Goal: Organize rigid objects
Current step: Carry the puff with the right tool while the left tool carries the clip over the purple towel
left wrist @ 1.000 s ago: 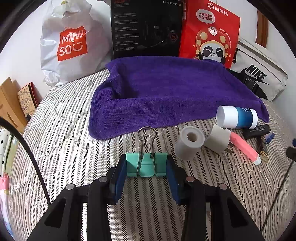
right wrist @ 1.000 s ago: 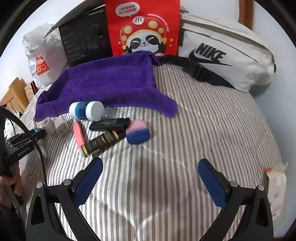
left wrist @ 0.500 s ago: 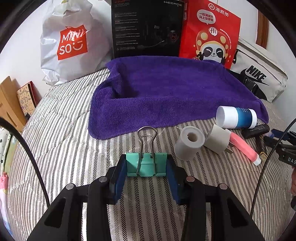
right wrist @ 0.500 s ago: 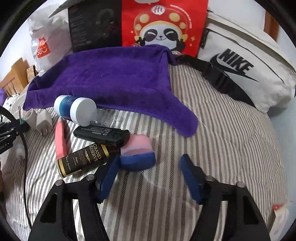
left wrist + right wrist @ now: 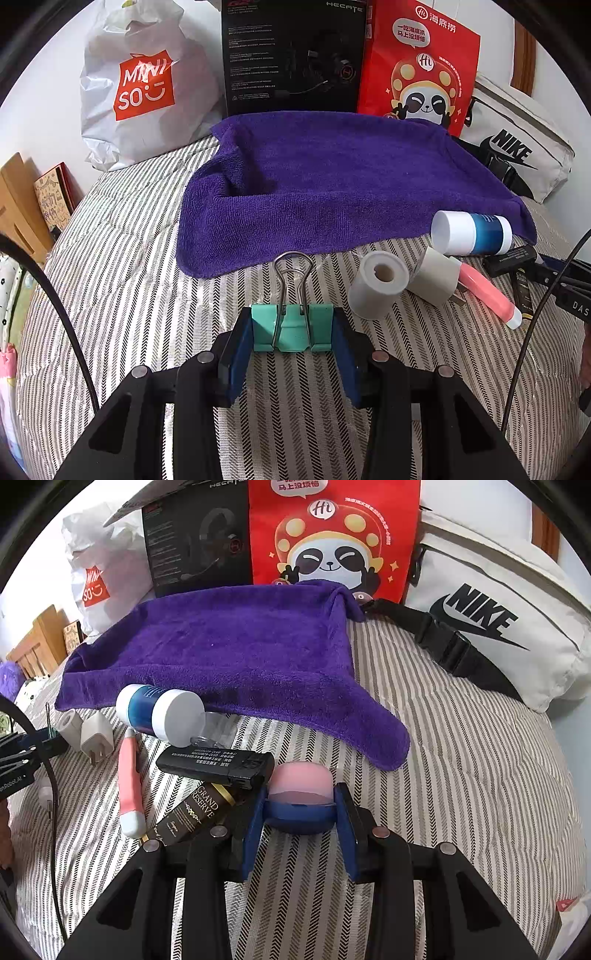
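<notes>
My left gripper (image 5: 291, 328) is shut on a teal binder clip (image 5: 291, 326) just above the striped bed, short of the purple towel (image 5: 332, 184). My right gripper (image 5: 299, 808) is shut on a pink and blue capsule-shaped object (image 5: 300, 794) lying on the bed, at the towel's (image 5: 240, 657) near right corner. Left of it lie a black lighter-like box (image 5: 216, 764), a dark Grand Reserve tube (image 5: 192, 812), a pink pen (image 5: 129, 782), a blue and white bottle (image 5: 160, 714) and two white plugs (image 5: 96, 734).
A Minisome bag (image 5: 144, 81), a black headset box (image 5: 291, 55) and a red panda bag (image 5: 417, 66) stand behind the towel. A white Nike bag (image 5: 491, 620) with a black strap lies at the right. Wooden items (image 5: 18, 206) stand left of the bed.
My right gripper has moved forward and down to the pink and blue object and has shut on it. My left gripper holds the binder clip still.
</notes>
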